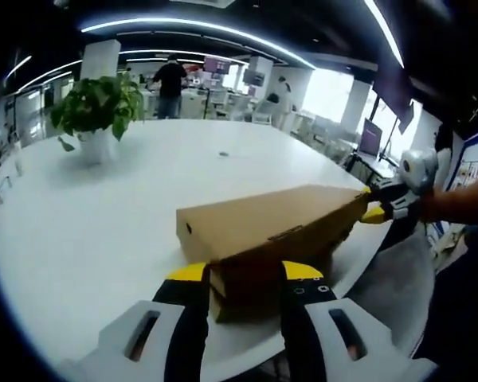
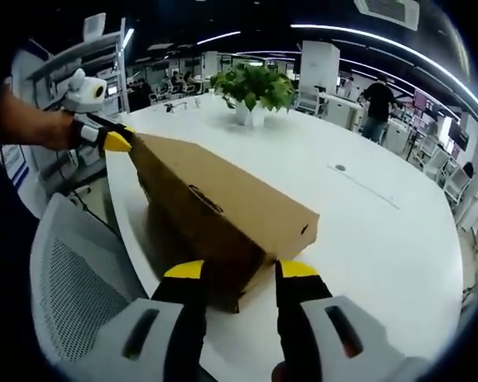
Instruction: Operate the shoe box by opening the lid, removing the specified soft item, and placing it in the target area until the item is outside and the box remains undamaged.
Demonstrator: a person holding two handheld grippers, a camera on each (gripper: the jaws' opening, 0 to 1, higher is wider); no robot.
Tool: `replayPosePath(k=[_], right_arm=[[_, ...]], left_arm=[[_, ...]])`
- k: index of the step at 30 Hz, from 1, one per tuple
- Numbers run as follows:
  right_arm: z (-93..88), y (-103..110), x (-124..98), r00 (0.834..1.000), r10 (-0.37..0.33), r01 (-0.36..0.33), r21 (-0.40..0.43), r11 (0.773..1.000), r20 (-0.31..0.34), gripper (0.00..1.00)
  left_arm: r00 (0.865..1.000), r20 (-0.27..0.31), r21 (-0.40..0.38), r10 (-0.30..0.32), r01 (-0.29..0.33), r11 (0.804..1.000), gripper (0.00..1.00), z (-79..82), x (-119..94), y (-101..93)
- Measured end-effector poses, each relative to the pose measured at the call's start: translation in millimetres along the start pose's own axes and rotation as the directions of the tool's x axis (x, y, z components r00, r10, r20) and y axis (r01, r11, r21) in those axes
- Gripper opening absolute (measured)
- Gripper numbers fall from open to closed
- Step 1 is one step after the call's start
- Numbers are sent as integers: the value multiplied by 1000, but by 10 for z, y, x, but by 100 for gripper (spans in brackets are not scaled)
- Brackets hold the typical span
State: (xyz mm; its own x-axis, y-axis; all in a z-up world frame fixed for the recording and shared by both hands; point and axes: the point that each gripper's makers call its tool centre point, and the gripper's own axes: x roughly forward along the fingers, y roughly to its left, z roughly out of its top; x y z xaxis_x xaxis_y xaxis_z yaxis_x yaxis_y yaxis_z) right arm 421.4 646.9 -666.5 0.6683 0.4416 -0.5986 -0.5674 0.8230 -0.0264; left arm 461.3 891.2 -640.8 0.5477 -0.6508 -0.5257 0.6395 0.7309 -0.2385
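1. Counted: one cardboard shoe box [image 1: 275, 227], one potted plant [image 1: 98, 111], one white table [image 1: 80, 231], one mesh chair [image 2: 80, 278].
2. Box lies near the table edge, lid on.
3. Left gripper [image 1: 244, 274]: jaws spread, flanking one box end.
4. Right gripper [image 2: 240, 272]: jaws apart, astride the opposite end; grip contact unclear.

shoe box [image 1: 271, 227] contents hidden under its shut lid.

A potted plant [image 1: 95, 111] stands on the white surface [image 1: 80, 223]. A grey mesh chair [image 2: 80, 270] sits at its edge. People [image 1: 170, 83] stand among desks and screens in the office behind, under long ceiling lights [image 1: 199, 28].
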Motion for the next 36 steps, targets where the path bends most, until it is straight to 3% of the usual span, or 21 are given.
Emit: replayPosePath(k=[9, 18, 28, 36], right_arm=[[260, -209, -37, 993, -88, 90, -18, 996, 79, 22], [463, -451, -5, 974, -190, 192, -6, 981, 125, 14], [634, -702, 5, 944, -298, 302, -2, 953, 142, 3], [755, -814, 21, 930, -344, 347, 0, 938, 128, 0]], left_arm=[[998, 59, -3, 8, -8, 1000, 34, 281, 22, 32], [996, 88, 2, 4, -4, 1000, 35, 504, 98, 75], [991, 135, -24, 8, -4, 1000, 36, 723, 140, 119], [989, 148, 8, 10, -12, 1000, 37, 832, 156, 123]])
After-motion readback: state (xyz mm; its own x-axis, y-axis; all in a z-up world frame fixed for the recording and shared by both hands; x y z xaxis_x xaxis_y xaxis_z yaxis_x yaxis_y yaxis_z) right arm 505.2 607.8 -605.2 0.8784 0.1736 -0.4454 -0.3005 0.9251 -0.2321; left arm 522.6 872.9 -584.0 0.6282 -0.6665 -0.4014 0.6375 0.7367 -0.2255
